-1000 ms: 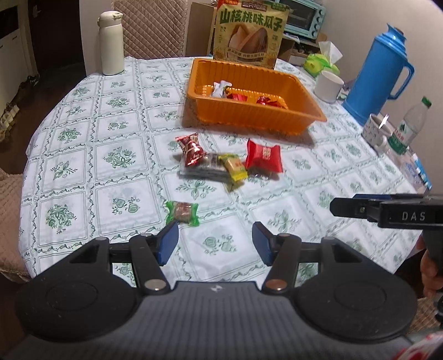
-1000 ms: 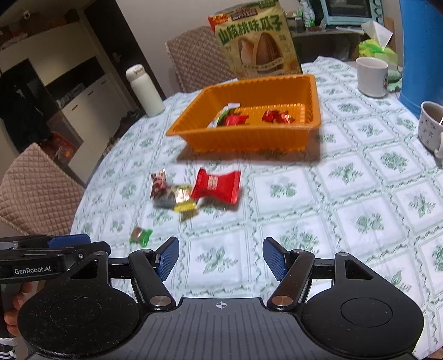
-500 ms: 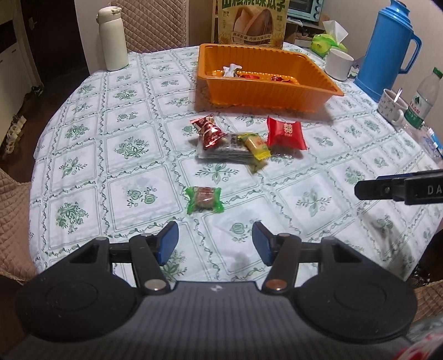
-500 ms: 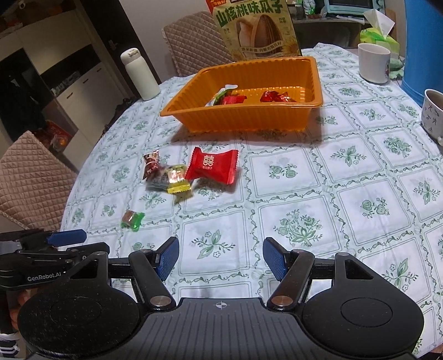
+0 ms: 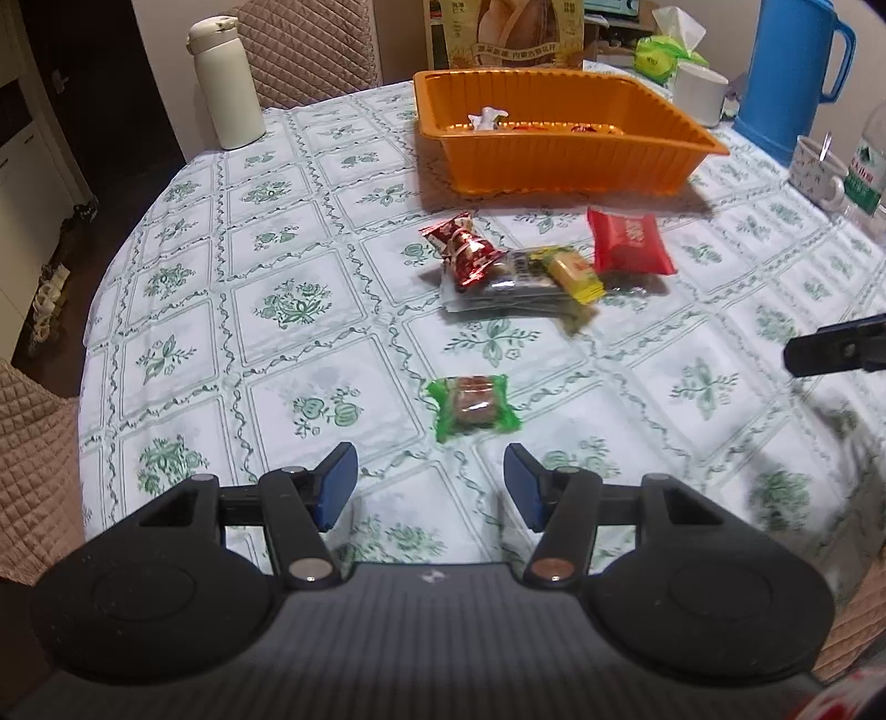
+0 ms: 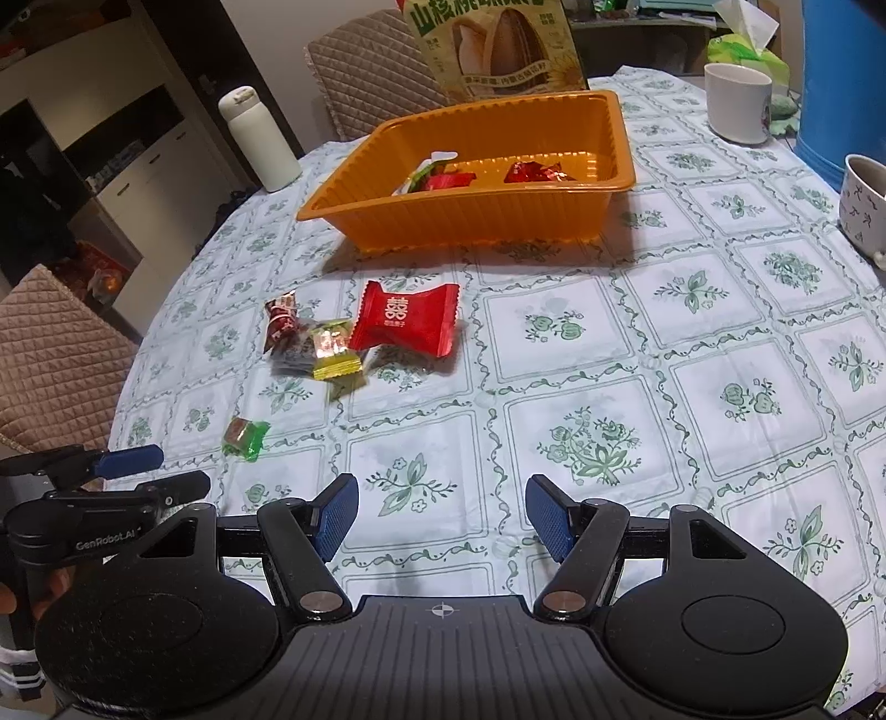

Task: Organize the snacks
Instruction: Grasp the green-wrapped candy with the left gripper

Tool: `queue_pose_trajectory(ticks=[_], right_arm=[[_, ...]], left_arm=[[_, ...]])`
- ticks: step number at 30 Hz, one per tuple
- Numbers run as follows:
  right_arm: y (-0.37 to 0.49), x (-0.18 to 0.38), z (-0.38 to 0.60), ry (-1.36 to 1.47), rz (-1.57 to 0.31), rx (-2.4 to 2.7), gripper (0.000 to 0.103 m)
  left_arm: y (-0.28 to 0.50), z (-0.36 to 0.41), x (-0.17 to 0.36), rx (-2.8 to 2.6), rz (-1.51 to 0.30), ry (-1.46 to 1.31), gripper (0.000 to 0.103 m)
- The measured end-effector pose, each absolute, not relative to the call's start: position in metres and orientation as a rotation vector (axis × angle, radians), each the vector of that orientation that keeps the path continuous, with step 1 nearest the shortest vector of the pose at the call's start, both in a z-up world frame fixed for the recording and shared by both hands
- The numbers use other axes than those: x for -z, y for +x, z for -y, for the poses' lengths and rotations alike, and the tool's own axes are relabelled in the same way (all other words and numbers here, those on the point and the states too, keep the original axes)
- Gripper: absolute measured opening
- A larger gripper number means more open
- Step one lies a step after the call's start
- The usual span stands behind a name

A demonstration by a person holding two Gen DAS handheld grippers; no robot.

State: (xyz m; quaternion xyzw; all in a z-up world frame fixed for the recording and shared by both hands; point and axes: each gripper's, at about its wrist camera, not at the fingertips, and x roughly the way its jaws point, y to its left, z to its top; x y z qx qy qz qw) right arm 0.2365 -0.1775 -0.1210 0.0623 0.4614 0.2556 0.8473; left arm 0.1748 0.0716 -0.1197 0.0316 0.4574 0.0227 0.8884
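1. Through my left wrist camera, I am holding my left tongs (image 5: 431, 479) released, nothing between the blue pads, just short of a green-wrapped candy (image 5: 473, 406) lying on the surface (image 5: 288, 310).
2. Beyond that candy, a small heap is sitting near the middle: a red foil sweet (image 5: 462, 250) leaning on a clear-wrapped bar (image 5: 506, 288), a yellow candy (image 5: 575, 274) overlapping the bar, and a red packet (image 5: 628, 242) touching its right end.
3. Farther back, the orange tray (image 5: 559, 158) is holding a few wrapped sweets; a white flask (image 5: 227, 83) is standing upright to its left and a blue jug (image 5: 792, 72) to its right.
4. Through my right wrist camera, I am keeping my right tongs (image 6: 443, 518) released too, hovering over bare cloth with nothing between them.
5. Here the green-wrapped candy (image 6: 246, 437) is lying just beyond my left tongs (image 6: 149, 471), which are poking in at the lower left.
6. The red packet (image 6: 407, 318) is lying beside the yellow candy (image 6: 335, 357), and the orange tray (image 6: 470, 221) is standing behind them, in front of a big seed bag (image 6: 498, 44).
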Motion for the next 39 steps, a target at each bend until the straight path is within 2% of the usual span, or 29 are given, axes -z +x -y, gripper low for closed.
queue_pose_trajectory(ticks=[9, 28, 33, 37, 39], right_arm=[[0.241, 0.124, 0.178, 0.141, -0.984, -0.517, 0.067], [0.25, 0.131, 0.181, 0.166, -1.01, -0.474, 0.067], [0.252, 0.133, 0.183, 0.17, -1.016, -0.464, 0.067], [0.253, 0.133, 0.185, 0.176, -1.018, -0.457, 0.067], [0.254, 0.134, 0.186, 0.18, -1.02, -0.452, 0.067]], left_arm=[[0.192, -0.069, 0.136, -0.009, -0.96, 0.171, 0.055], [0.23, -0.066, 0.14, 0.097, -0.941, 0.207, 0.055], [0.239, -0.067, 0.14, 0.13, -0.955, 0.178, 0.046], [0.24, -0.07, 0.14, 0.159, -0.963, 0.146, 0.032], [0.239, -0.07, 0.141, 0.169, -0.962, 0.141, 0.03]])
